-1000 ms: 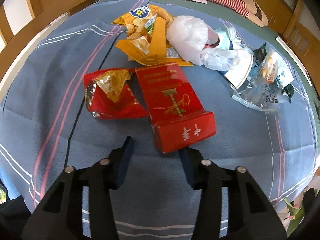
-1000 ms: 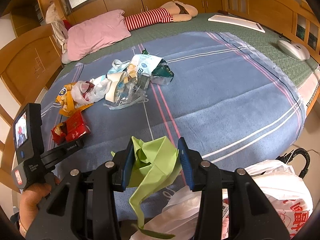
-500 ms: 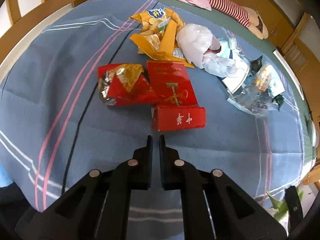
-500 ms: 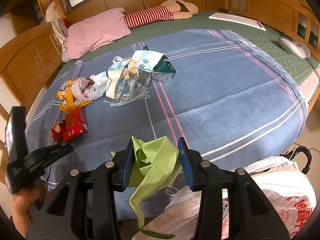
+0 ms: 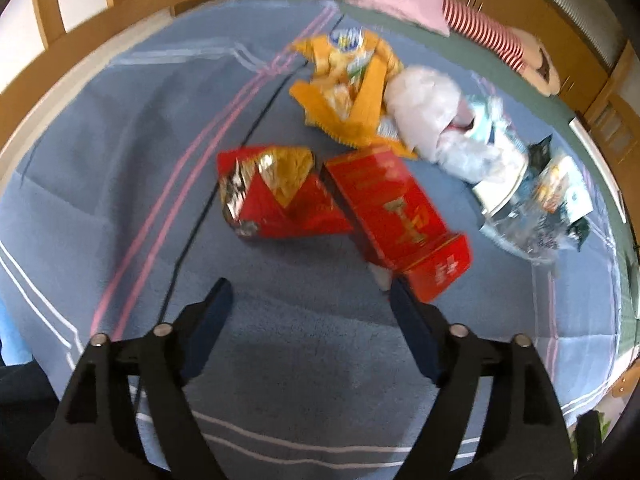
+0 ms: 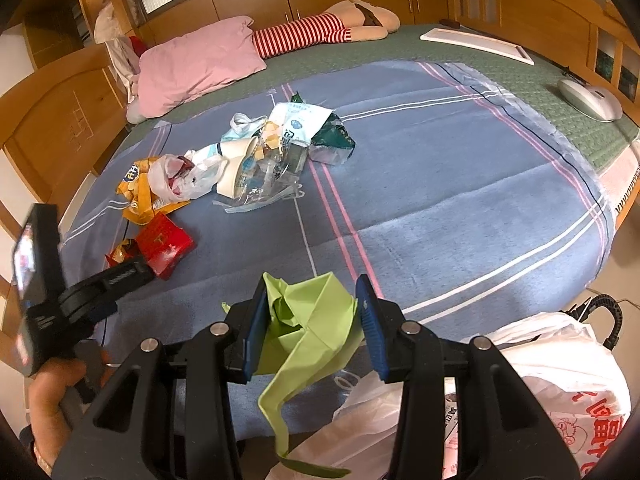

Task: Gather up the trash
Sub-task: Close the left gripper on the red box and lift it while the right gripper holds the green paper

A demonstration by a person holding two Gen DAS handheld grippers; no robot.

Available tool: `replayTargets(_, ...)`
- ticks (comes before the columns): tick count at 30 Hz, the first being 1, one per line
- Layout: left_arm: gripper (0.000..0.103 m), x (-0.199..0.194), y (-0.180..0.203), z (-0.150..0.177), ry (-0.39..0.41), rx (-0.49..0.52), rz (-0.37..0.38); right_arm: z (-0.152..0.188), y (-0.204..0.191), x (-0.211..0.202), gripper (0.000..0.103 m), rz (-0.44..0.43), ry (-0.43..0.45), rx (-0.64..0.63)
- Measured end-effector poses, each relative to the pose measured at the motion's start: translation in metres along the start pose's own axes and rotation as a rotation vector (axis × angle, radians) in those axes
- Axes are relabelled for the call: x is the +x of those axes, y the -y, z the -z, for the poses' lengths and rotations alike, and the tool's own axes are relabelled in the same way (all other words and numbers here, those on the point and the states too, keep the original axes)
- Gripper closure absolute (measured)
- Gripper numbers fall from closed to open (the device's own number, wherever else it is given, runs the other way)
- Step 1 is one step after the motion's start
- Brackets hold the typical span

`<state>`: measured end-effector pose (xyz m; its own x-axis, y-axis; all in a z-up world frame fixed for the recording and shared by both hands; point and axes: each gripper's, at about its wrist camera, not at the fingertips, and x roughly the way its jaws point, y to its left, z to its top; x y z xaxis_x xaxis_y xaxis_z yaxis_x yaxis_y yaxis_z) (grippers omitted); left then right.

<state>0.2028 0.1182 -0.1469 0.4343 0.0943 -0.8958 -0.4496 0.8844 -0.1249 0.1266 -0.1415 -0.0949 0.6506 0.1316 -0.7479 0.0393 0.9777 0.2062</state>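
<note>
The left tool (image 5: 308, 294) hangs low over the blue blanket (image 5: 120, 152) of the bed, and its two fingers stand wide apart with nothing between them. The tip of its right finger is just beside the near end of the red box (image 5: 394, 216), maybe touching it; the picture is blurred there and I cannot tell for sure. To the left of the box, touching it, lies a crumpled red snack bag (image 5: 276, 200) with gold foil on top. Farther away is a yellow chip bag (image 5: 348, 92), and to the right of it a white plastic bag (image 5: 424, 112). More to the right there is a heap of clear and printed wrappers (image 5: 536, 204).

The right tool (image 6: 310, 310) is clamped on a crumpled green paper (image 6: 312, 320). A long strip of this paper hangs down below the fingers. The tool is held near the edge of the bed, above a white shopping bag with red print (image 6: 560, 392) that stands low on the right.

From the right wrist view the trash lies in a line on the far left part of the blanket: the red box (image 6: 164, 246) nearest, then the yellow bag (image 6: 138, 192), the white plastic bag (image 6: 176, 178), a paper cup (image 6: 236, 168) and the clear wrappers (image 6: 276, 176). A pink pillow (image 6: 196, 68) and a striped soft toy (image 6: 316, 34) lie at the far end of the bed.
</note>
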Motion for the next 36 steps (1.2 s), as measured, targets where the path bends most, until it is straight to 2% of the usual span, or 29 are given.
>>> replayTargets(2, 0.019, 0.006, -0.001, 0.0, -0.023, -0.014, 0.004, 0.0, 0.001, -0.001, 0.06, 0.002, 0.0, -0.001)
replayTargets(6, 0.022, 0.006, 0.002, 0.002, -0.011, 0.02, -0.006, 0.001, 0.003, -0.003, 0.06, 0.002, 0.001, 0.002)
replayTargets(8, 0.039, 0.006, 0.005, 0.004, -0.005, 0.044, -0.036, 0.001, 0.004, -0.003, 0.06, 0.001, 0.001, 0.003)
replayTargets(9, 0.044, 0.006, 0.006, 0.004, 0.002, 0.059, -0.055, 0.002, 0.004, -0.003, 0.06, 0.002, 0.002, 0.003)
replayTargets(12, 0.068, 0.003, 0.007, 0.003, 0.022, 0.066, -0.063, 0.002, 0.005, -0.003, 0.06, 0.002, 0.002, 0.005)
replayTargets(14, 0.09, 0.002, 0.007, 0.001, 0.024, 0.061, -0.053, 0.002, 0.004, -0.003, 0.06, 0.002, 0.002, 0.005)
replayTargets(17, 0.096, -0.003, -0.009, -0.004, 0.023, -0.032, 0.039, 0.002, 0.005, -0.003, 0.06, 0.004, 0.0, 0.007)
replayTargets(19, 0.098, -0.01, -0.031, -0.003, 0.015, -0.161, 0.17, 0.001, 0.006, -0.004, 0.06, 0.003, 0.005, 0.01)
replayTargets(21, 0.098, -0.016, -0.05, 0.0, 0.017, -0.25, 0.251, 0.001, 0.006, -0.006, 0.06, 0.003, 0.01, 0.013)
replayTargets(23, 0.098, -0.022, -0.061, 0.003, 0.035, -0.293, 0.291, 0.001, 0.007, -0.005, 0.06, 0.001, 0.01, 0.02)
replayTargets(25, 0.098, -0.025, -0.064, 0.0, 0.066, -0.309, 0.297, 0.001, 0.008, -0.005, 0.06, -0.002, 0.01, 0.025)
replayTargets(26, 0.095, -0.025, -0.059, -0.002, 0.078, -0.3, 0.292, 0.001, 0.008, -0.006, 0.06, -0.005, 0.01, 0.028)
replayTargets(27, 0.085, -0.023, -0.051, -0.004, 0.077, -0.282, 0.289, 0.0, 0.008, -0.007, 0.06, -0.01, 0.011, 0.03)
replayTargets(28, 0.044, -0.02, -0.039, -0.007, 0.063, -0.251, 0.284, -0.001, 0.008, -0.008, 0.06, -0.013, 0.014, 0.031)
replayTargets(29, 0.01, -0.016, -0.025, -0.013, 0.05, -0.224, 0.266, -0.003, 0.009, -0.011, 0.06, -0.015, 0.021, 0.033)
replayTargets(33, 0.006, -0.002, 0.017, -0.037, 0.069, -0.126, 0.231, -0.006, 0.013, -0.02, 0.06, -0.009, 0.043, 0.026)
replayTargets(35, 0.004, 0.018, 0.034, -0.04, 0.028, -0.101, 0.212, -0.005, 0.015, -0.02, 0.06, 0.0, 0.041, 0.013)
replayTargets(36, 0.004, 0.035, 0.045, -0.039, -0.021, -0.052, 0.189, -0.004, 0.017, -0.019, 0.06, 0.003, 0.036, 0.009)
